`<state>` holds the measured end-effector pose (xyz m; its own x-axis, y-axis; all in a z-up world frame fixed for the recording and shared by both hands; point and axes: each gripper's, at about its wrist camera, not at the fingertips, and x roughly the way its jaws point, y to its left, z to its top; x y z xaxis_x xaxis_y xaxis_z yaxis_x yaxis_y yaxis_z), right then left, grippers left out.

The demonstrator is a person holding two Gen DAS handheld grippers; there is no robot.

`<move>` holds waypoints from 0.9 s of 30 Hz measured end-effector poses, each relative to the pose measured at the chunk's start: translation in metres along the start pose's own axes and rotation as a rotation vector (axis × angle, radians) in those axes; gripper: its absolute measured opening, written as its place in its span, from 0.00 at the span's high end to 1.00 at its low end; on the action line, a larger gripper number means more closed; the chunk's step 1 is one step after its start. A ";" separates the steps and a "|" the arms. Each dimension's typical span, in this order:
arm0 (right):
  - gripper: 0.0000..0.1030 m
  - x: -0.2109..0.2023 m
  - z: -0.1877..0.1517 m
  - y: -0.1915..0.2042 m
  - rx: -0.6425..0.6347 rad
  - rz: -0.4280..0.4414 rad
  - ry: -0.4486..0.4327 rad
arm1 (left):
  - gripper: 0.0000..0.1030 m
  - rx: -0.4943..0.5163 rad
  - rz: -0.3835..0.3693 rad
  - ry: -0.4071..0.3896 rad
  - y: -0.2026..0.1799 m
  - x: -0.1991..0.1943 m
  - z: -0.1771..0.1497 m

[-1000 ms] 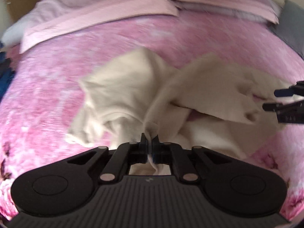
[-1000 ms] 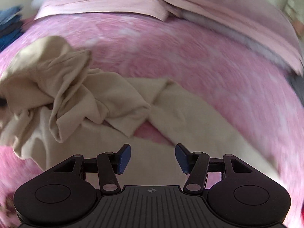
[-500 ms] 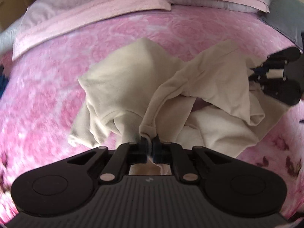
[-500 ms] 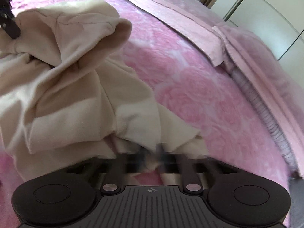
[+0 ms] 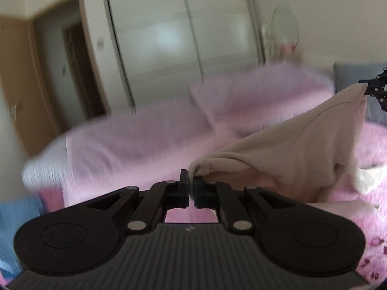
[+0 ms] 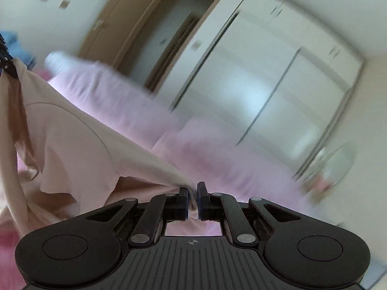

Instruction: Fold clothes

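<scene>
The left hand-held gripper point(image 5: 191, 186) and right hand-held gripper point(image 6: 192, 199) each pinched an edge of the beige garment point(image 5: 302, 154) (cloth between both jaw pairs), suspending it above the pink bed point(image 5: 135, 149).

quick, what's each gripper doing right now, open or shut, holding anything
left gripper: shut on an edge of the cream fabric garment.
right gripper: shut on another edge of the same garment, having just closed on it.
</scene>
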<state>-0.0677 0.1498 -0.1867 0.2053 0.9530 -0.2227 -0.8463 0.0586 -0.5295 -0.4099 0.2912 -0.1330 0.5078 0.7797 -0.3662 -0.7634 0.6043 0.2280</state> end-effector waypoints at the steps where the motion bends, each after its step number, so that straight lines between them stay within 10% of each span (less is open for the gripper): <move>1: 0.95 -0.011 0.017 -0.002 -0.001 -0.036 -0.024 | 0.96 0.013 -0.004 -0.043 0.009 -0.012 0.012; 12: 0.95 -0.131 0.159 -0.015 -0.042 -0.288 -0.225 | 0.96 0.111 -0.023 -0.364 0.075 -0.131 0.100; 27: 0.95 -0.240 0.193 0.002 -0.002 -0.116 -0.128 | 0.96 0.009 -0.054 -0.300 0.081 -0.227 0.090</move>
<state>-0.2134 -0.0216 0.0239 0.2376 0.9698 -0.0543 -0.8197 0.1702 -0.5469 -0.5510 0.1782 0.0501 0.6437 0.7593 -0.0957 -0.7294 0.6465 0.2237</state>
